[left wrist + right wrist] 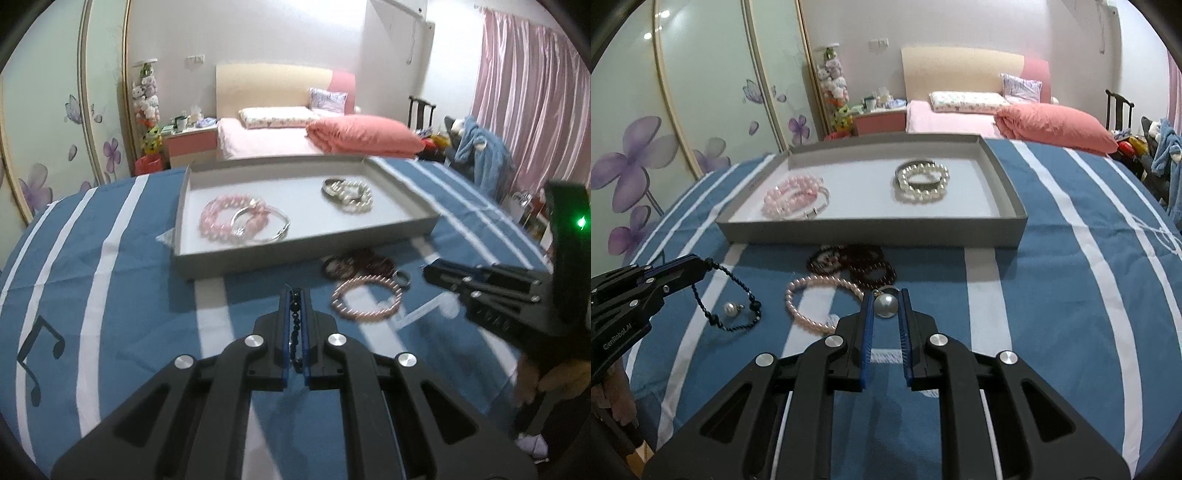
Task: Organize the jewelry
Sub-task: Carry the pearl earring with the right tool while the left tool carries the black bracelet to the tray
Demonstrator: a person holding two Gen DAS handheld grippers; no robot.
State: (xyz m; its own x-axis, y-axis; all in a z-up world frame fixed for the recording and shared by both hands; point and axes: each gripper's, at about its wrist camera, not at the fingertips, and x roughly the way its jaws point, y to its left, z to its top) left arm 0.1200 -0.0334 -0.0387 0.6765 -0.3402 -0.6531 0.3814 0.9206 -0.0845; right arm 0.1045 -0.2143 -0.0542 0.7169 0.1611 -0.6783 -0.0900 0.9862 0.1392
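Observation:
My left gripper is shut on a strand of black beads. In the right wrist view the left gripper stands at the left, and the black beads hang from its tips in a loop that reaches the cloth. My right gripper is shut on a large round pearl piece just above the cloth. It enters the left wrist view as the right gripper from the right. A grey tray behind holds pink bead bracelets with a silver bangle, and white pearl bracelets.
On the blue striped cloth in front of the tray lie dark red bead bracelets, a pink pearl bracelet and a loose small pearl. A bed and a wardrobe stand beyond the table.

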